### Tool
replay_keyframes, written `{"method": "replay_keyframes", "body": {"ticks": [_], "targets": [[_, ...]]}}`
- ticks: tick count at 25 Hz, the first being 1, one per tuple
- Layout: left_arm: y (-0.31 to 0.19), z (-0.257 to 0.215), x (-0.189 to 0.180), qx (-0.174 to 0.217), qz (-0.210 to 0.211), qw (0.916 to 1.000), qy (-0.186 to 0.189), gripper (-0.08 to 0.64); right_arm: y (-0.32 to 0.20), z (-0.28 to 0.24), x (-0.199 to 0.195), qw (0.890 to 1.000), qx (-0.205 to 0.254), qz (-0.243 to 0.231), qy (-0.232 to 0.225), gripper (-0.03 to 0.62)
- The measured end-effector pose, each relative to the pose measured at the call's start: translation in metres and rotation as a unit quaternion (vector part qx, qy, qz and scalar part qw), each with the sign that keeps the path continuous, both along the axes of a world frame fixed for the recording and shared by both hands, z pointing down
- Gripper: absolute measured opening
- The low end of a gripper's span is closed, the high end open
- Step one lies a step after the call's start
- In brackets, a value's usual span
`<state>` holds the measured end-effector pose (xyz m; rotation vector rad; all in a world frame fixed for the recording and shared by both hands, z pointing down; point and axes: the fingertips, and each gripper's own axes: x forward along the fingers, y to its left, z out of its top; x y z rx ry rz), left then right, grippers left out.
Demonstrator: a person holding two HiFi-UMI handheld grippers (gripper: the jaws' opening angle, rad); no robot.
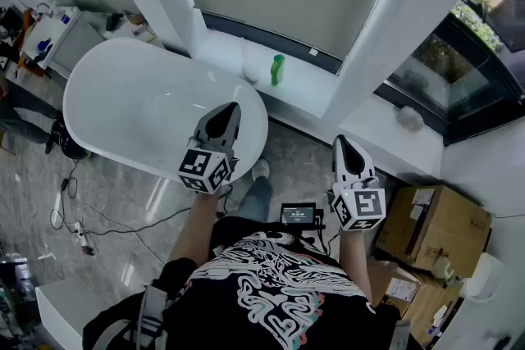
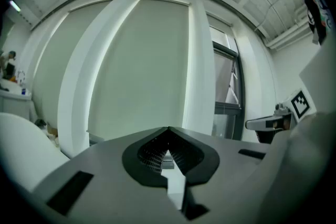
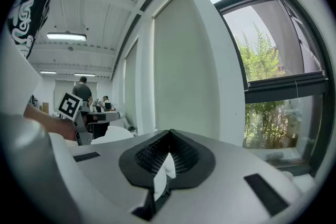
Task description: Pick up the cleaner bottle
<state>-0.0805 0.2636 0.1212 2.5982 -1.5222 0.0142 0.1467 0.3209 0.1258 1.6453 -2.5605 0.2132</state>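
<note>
The bottle (image 1: 278, 70) stands on the ledge (image 1: 310, 84), well apart from both grippers. The left gripper (image 1: 230, 109) and the right gripper (image 1: 341, 143) have their jaws pressed together, with nothing between them.

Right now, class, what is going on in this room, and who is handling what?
A person stands beside a white bathtub with tongs in each hand. The left tongs and the right tongs are both shut and empty, held out in front of the body. The green cleaner bottle stands upright on the window ledge beyond the tub, untouched. Neither pair has reached it yet.
</note>
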Motion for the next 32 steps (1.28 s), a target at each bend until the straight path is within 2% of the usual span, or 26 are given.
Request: {"method": "replay_keyframes", "body": {"ticks": [3, 7, 10, 16, 22, 26, 32], "targets": [[0.054, -0.002, -0.001, 0.000, -0.002, 0.9997, -0.024, 0.017, 0.049, -0.001, -0.007, 1.000, -0.006, -0.010, -0.005, 0.026], [0.086, 0.000, 0.002, -0.011, 0.002, 0.9999, -0.011, 0.017, 0.080, 0.000, -0.016, 1.000, -0.008, -0.015, -0.009, 0.026], [0.103, 0.000, 0.006, -0.013, 0.010, 0.9997, -0.018, 0.017, 0.098, -0.002, -0.022, 1.000, -0.006, -0.019, -0.011, 0.026], [0.127, -0.003, 0.009, -0.011, 0.014, 0.9994, -0.031, 0.017, 0.119, -0.017, -0.017, 0.999, 0.027, -0.013, -0.034, 0.026], [0.148, -0.001, 0.007, -0.010, -0.001, 0.9991, -0.042, 0.017, 0.131, -0.015, -0.008, 0.998, 0.025, -0.004, -0.052, 0.027], [0.155, 0.005, 0.004, -0.014, -0.010, 0.9982, -0.057, 0.017, 0.136, -0.018, -0.012, 0.998, 0.024, -0.015, -0.059, 0.027], [0.145, 0.005, 0.006, -0.011, -0.022, 0.9981, -0.057, 0.017, 0.133, -0.018, -0.007, 0.997, 0.018, -0.021, -0.073, 0.026]]}}
